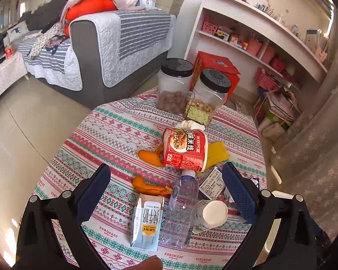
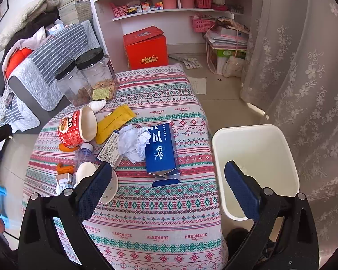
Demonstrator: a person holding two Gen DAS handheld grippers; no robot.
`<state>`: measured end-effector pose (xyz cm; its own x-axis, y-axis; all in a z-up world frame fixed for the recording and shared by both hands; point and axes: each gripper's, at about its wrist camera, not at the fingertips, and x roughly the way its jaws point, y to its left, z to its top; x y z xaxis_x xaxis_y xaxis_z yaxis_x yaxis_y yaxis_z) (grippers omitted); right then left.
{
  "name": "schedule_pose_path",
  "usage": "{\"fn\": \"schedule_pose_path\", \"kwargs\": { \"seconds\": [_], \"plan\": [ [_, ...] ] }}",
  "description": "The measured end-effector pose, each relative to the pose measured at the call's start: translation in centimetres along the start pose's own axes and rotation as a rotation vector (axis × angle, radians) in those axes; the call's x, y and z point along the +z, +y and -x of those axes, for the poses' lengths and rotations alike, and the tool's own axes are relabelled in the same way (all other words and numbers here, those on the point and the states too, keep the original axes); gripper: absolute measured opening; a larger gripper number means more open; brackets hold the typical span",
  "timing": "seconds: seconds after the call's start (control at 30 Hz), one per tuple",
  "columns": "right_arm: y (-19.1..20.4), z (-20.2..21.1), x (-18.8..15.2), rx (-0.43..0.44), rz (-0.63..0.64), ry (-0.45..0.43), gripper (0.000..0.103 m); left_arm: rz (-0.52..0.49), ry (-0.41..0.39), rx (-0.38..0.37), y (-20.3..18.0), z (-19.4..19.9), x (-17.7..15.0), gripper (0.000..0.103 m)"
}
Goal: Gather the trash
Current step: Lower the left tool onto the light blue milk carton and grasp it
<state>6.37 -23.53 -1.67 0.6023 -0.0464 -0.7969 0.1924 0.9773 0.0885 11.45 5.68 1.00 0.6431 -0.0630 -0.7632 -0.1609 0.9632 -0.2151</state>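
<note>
Both claws hang wide open and empty over the trash-strewn surface (image 2: 146, 213). The left claw (image 1: 166, 177) has the clear plastic bottle (image 1: 182, 209) framed right between its fingers, lying flat, its long axis pointing away from the camera, cap toward the red noodle cup (image 1: 184, 149). The milk carton (image 1: 146, 220) lies just left of the bottle, parallel to it, and a white paper cup (image 1: 214, 213) lies just right. Orange peel (image 1: 149, 187) rests just beyond the carton.

The left hand looks nearer this cluster. The right claw (image 2: 167, 172) instead looks over the blue box (image 2: 161, 148) and the crumpled paper (image 2: 134, 144) touching it, with the white bin (image 2: 254, 171) just beside the surface's edge, below its right finger.

Striped patterned cloth covers the surface; two black-lidded jars (image 1: 191, 90) stand at the far end, with a sofa and white shelves behind.
</note>
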Motion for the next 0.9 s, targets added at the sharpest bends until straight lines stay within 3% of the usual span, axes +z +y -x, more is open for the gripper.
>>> {"fn": "schedule_pose_path", "kwargs": {
  "seconds": [0.1, 0.17, 0.23, 0.37, 0.47, 0.6, 0.8, 0.9],
  "plan": [
    [-0.7, -1.3, -0.2, 0.005, -0.020, 0.022, 0.096, -0.029, 0.132, -0.064, 0.1, -2.3, 0.7, 0.096],
    [-1.2, -2.3, -0.4, 0.002, -0.027, 0.053, 0.096, -0.065, 0.232, -0.038, 0.2, -4.3, -0.7, 0.096],
    [-1.5, -3.0, -0.5, 0.022, -0.034, 0.088, 0.096, -0.108, 0.337, 0.036, 0.5, -6.4, -3.0, 0.096],
    [-1.4, -3.3, -0.3, 0.038, -0.020, 0.106, 0.096, -0.044, 0.486, 0.088, 3.3, -10.1, -6.7, 0.096],
    [-1.0, -3.6, -0.4, 0.037, -0.001, 0.116, 0.096, 0.003, 0.527, 0.092, 4.5, -11.7, -8.0, 0.096],
    [-0.2, -4.3, -0.5, 0.060, 0.021, 0.135, 0.096, -0.010, 0.528, 0.102, 4.3, -12.6, -8.2, 0.096],
    [1.5, -4.0, -0.3, 0.114, 0.059, 0.099, 0.096, 0.011, 0.590, 0.067, 4.3, -14.6, -8.9, 0.095],
    [2.5, -4.1, -0.3, 0.141, 0.071, 0.093, 0.096, 0.033, 0.594, 0.082, 4.9, -15.1, -9.1, 0.085]
  ]
}}
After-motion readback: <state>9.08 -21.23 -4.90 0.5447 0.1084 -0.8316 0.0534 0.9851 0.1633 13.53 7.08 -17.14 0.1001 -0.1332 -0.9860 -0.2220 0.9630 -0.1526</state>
